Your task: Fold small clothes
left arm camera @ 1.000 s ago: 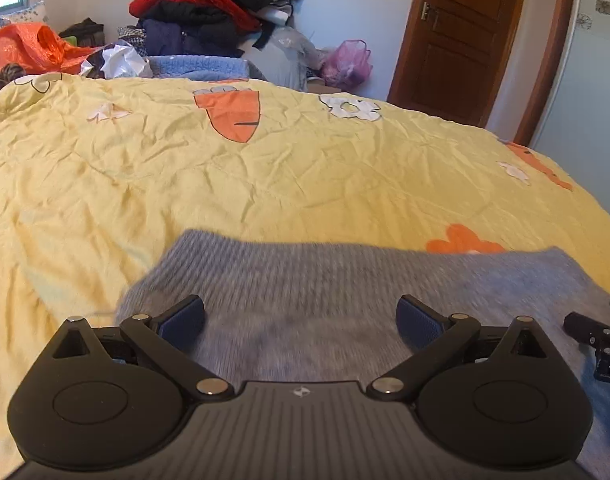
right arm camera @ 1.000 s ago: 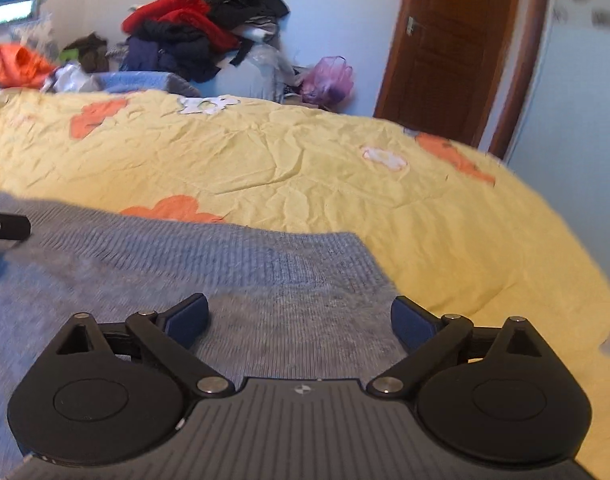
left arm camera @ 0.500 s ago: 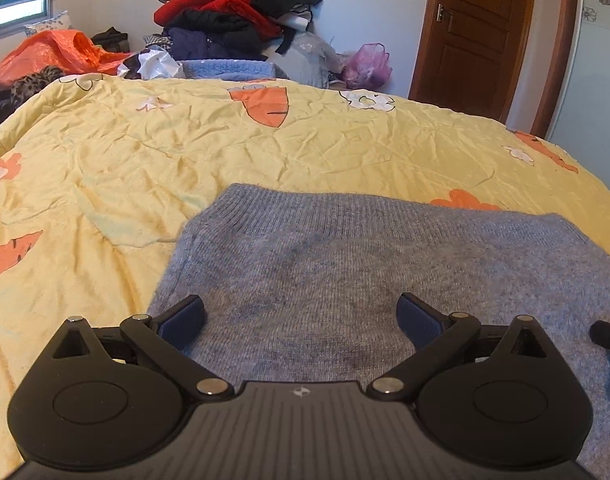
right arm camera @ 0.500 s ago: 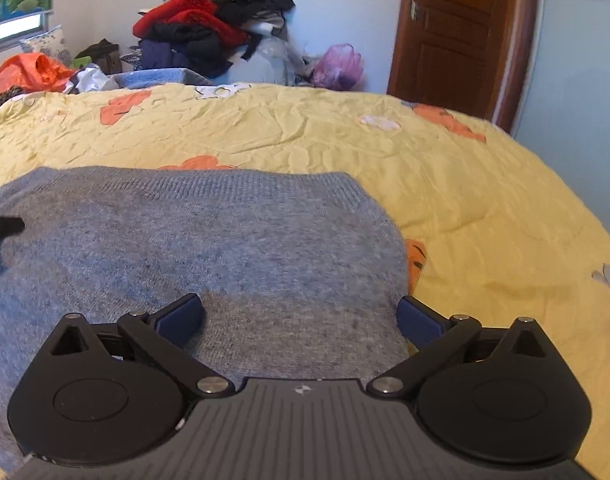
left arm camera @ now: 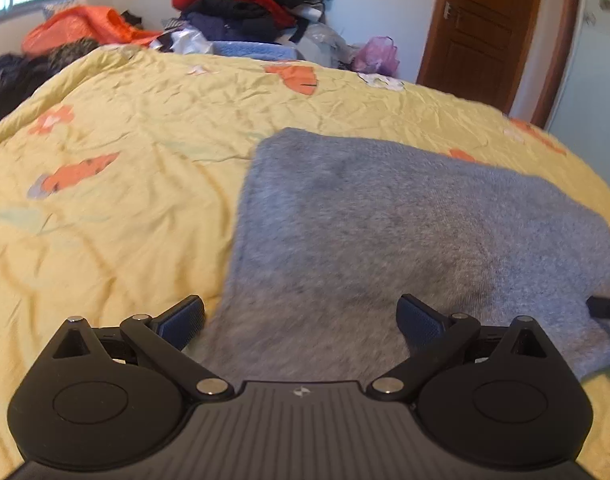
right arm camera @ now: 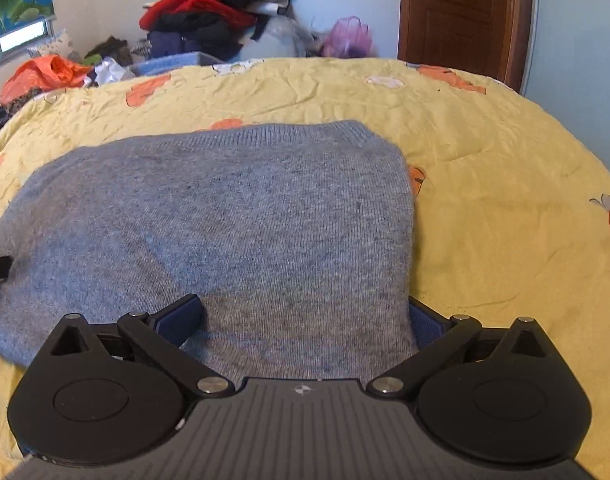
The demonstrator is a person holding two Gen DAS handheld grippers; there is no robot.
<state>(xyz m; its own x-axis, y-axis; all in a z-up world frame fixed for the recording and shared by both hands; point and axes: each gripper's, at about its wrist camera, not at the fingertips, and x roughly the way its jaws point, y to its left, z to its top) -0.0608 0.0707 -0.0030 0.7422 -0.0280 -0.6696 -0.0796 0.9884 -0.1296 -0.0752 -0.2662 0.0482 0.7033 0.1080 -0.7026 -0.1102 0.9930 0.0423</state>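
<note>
1. Now, your grey sweater (right arm camera: 225, 220) lies flat on the yellow quilt (right arm camera: 485, 152).
2. Your left gripper (left arm camera: 301, 320) is wide open over the sweater's edge at 6 o'clock, holding nothing.
3. Your right gripper (right arm camera: 305, 320) is wide open too, over the sweater, pinching nothing.
4. A clothes pile (right arm camera: 213, 12) sits at 12 o'clock.

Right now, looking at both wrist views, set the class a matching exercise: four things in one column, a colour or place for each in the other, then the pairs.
Things:
1. sweater
2. quilt
3. door
4. clothes pile

Descriptions:
A. yellow, with orange carrots
B. brown wood, far right
C. grey knit, lying flat
D. heaped against the far wall

Pairs: 1-C, 2-A, 3-B, 4-D
</note>
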